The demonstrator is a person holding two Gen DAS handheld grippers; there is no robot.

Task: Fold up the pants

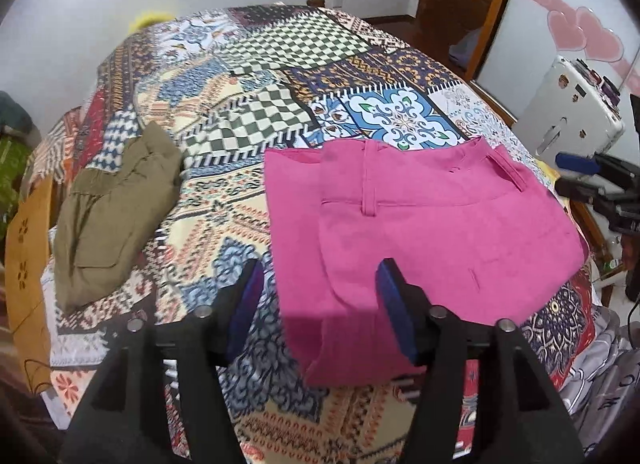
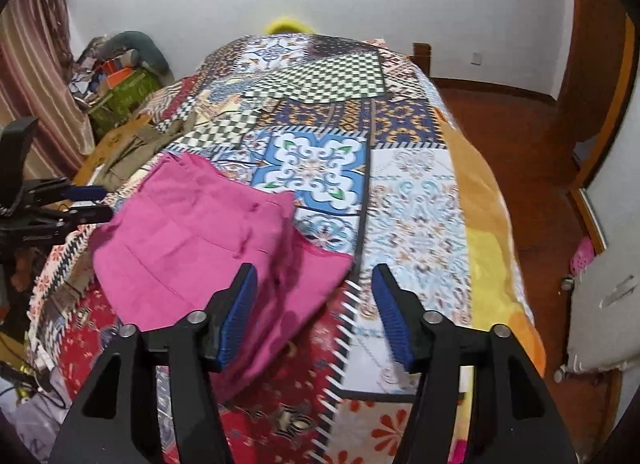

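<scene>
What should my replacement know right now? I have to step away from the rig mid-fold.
Left gripper: open, empty, above the near edge of the pink pants.
Right gripper: open, empty, over the pants' right edge.
Pink pants lie folded into a compact stack on the bed, waistband on top. Olive pants sit folded to the left.
Done: the fold looks nearly complete.
Left: perhaps tidy the loose near corner, or set the stack aside.

Pink pants (image 1: 420, 224), olive garment (image 1: 108, 216), patchwork-patterned bedspread (image 1: 280, 76)
</scene>
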